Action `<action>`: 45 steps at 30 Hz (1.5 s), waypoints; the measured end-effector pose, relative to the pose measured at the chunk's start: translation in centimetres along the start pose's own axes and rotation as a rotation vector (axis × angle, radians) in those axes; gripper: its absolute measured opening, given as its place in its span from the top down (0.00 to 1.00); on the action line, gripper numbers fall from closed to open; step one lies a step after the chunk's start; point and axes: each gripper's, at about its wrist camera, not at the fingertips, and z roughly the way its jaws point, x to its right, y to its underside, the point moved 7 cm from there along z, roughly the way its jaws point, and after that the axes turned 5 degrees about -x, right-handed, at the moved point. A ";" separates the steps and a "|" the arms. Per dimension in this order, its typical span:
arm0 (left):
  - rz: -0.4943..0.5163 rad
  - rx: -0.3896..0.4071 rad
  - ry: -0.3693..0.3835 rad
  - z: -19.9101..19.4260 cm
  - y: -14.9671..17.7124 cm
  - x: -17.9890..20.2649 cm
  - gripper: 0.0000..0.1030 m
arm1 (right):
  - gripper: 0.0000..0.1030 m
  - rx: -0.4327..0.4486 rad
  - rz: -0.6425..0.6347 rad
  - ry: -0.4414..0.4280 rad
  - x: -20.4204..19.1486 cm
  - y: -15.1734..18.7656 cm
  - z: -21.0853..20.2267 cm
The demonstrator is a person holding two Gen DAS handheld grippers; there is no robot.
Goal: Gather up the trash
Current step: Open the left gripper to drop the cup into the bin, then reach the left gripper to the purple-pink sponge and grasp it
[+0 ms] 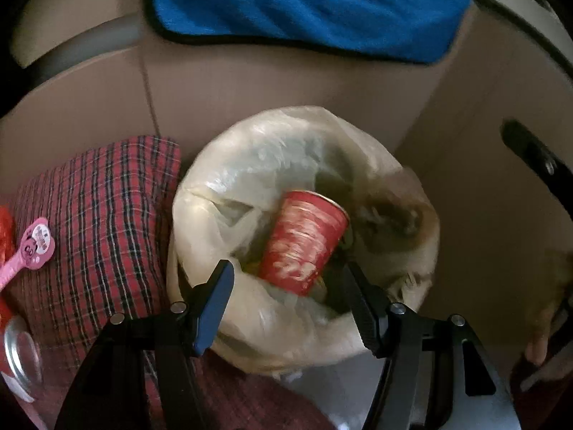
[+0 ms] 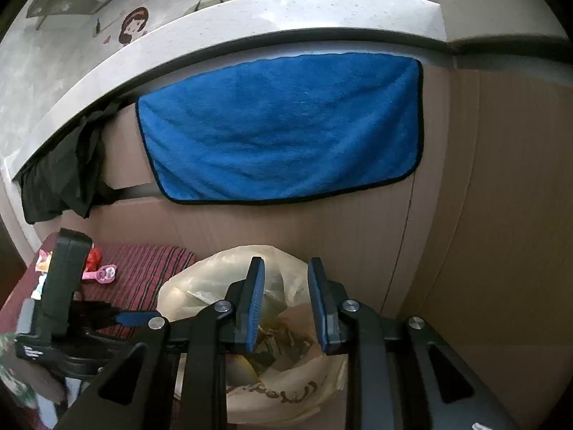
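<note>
In the left wrist view a red paper cup (image 1: 304, 240) lies tilted inside a bin lined with a pale plastic bag (image 1: 250, 165). My left gripper (image 1: 286, 267) hovers over the bin, open, its pads apart from the cup's base. In the right wrist view my right gripper (image 2: 286, 263) stands open above the same bag-lined bin (image 2: 200, 286), with nothing between its fingers. Scraps of trash (image 2: 275, 344) show in the bag. The left gripper (image 2: 68, 279) appears at the left of that view.
A blue towel (image 2: 283, 129) hangs on the cardboard wall (image 2: 483, 215) behind the bin. A red plaid cloth (image 1: 104, 222) lies left of the bin with a pink toy (image 1: 34, 247) on it. A hand (image 1: 540, 340) is at the lower right. A stone ledge (image 2: 215, 28) runs above.
</note>
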 end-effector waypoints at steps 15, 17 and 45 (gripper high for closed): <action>-0.341 0.461 -0.119 -20.8 8.8 -14.9 0.38 | 0.77 0.030 -0.091 -0.161 -9.4 0.6 -2.5; -0.398 0.481 -0.150 -22.7 11.8 -18.2 0.38 | 0.77 0.024 -0.125 -0.206 -12.0 1.0 -2.8; -0.568 0.260 -0.044 -15.4 21.8 -24.7 0.43 | 0.77 -0.211 -0.333 -0.438 -28.2 8.7 1.0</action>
